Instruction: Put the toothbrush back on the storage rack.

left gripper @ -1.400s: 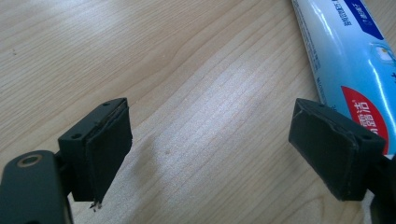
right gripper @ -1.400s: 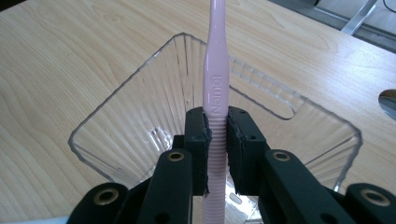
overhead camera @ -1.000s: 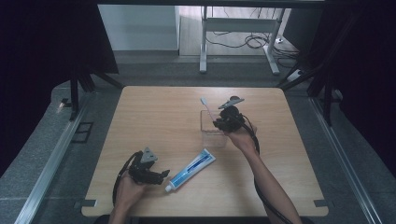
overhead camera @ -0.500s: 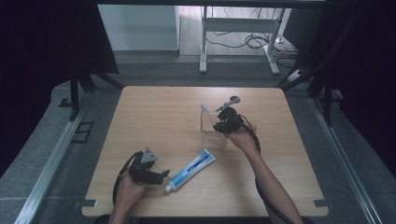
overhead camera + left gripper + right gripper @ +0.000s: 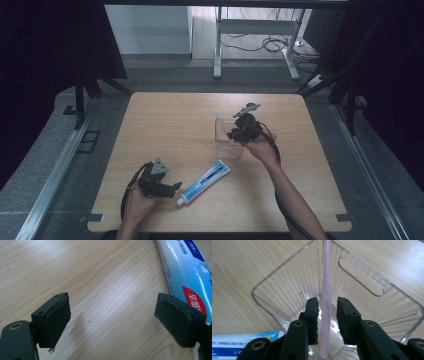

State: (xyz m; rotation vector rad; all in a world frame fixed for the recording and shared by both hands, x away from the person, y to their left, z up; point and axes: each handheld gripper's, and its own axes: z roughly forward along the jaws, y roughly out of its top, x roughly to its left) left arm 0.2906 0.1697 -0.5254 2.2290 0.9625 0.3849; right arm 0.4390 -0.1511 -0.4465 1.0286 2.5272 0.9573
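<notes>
Currently the right gripper (image 5: 327, 312) reaches down into a clear plastic cup (image 5: 274, 280) standing near the middle of the wooden table (image 5: 165, 120). Its jaws flank a toothbrush (image 5: 326, 302) with a narrow gap on the right side, so whether they actually pinch it I cannot tell. Toothbrush handle: pale pink, slim, ribbed along the lower part, standing roughly upright inside the cup; from the high view its head pokes above the rim. Cup: transparent, squarish, with vertical fluting on the walls.

Left gripper (image 5: 112, 320) rests low at the near edge of the table, jaws wide apart with bare wood between them. Toothpaste tube (image 5: 204, 181), blue and white with a red patch, lies flat just beside it, between the two hands.
</notes>
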